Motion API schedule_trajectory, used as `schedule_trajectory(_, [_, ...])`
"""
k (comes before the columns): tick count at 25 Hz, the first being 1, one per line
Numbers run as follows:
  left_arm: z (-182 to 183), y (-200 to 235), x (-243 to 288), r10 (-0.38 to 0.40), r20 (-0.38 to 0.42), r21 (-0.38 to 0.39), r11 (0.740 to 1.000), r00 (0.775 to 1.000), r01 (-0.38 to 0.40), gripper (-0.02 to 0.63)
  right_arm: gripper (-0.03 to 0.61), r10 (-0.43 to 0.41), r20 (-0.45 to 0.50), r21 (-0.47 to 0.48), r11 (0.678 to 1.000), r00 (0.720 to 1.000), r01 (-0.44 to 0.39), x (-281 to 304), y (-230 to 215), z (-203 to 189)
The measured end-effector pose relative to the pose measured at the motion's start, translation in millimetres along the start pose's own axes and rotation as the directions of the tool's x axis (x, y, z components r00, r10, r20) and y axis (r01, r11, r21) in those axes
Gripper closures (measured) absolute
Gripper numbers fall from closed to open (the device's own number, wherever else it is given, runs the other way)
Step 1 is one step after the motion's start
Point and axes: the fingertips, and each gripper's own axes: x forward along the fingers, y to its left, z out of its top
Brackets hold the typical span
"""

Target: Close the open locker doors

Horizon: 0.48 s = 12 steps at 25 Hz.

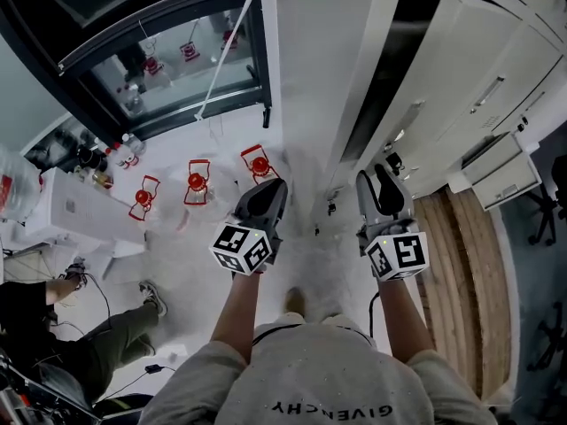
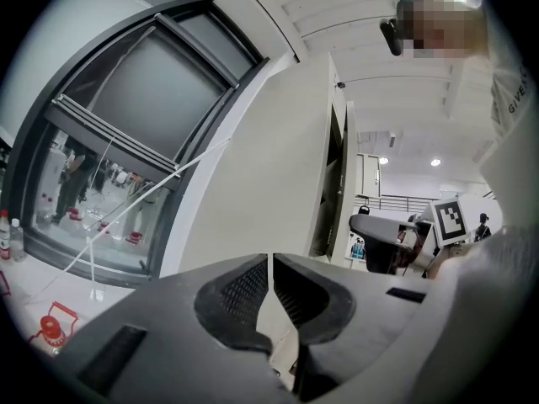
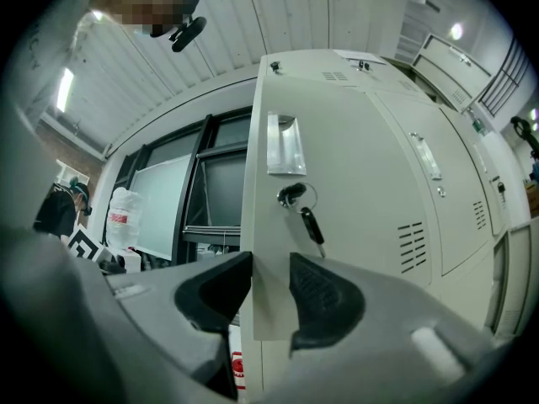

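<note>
A bank of pale lockers (image 1: 514, 51) fills the upper right of the head view. The door nearest me (image 1: 430, 78) stands ajar, with a dark opening (image 1: 390, 78) along its free edge. In the right gripper view that door (image 3: 345, 192) shows its recessed handle (image 3: 284, 146) and a key (image 3: 310, 221) hanging in the lock. My right gripper (image 1: 376, 173) (image 3: 269, 269) is open, and the door's free edge and lower corner show in its gap; I cannot tell if it touches. My left gripper (image 1: 270, 184) (image 2: 269, 263) is shut and empty, facing the locker's side wall (image 2: 269, 167).
A large dark-framed window (image 1: 177, 51) lies to the left, with red-framed items (image 1: 197, 182) and bottles (image 1: 115, 153) on the white floor below it. A person (image 1: 106, 343) sits at lower left. A white box (image 1: 500, 171) and wooden flooring (image 1: 461, 282) lie right.
</note>
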Motion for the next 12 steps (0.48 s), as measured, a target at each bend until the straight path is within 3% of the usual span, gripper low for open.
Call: schedule_trajectory(12, [10, 27, -8, 0.015, 0.011, -0.01, 1.0, 1.0, -0.015, 0.597, 0.443, -0.017, -0.012, 0.012, 1.0, 1.0, 0.017, 33, 1, -7])
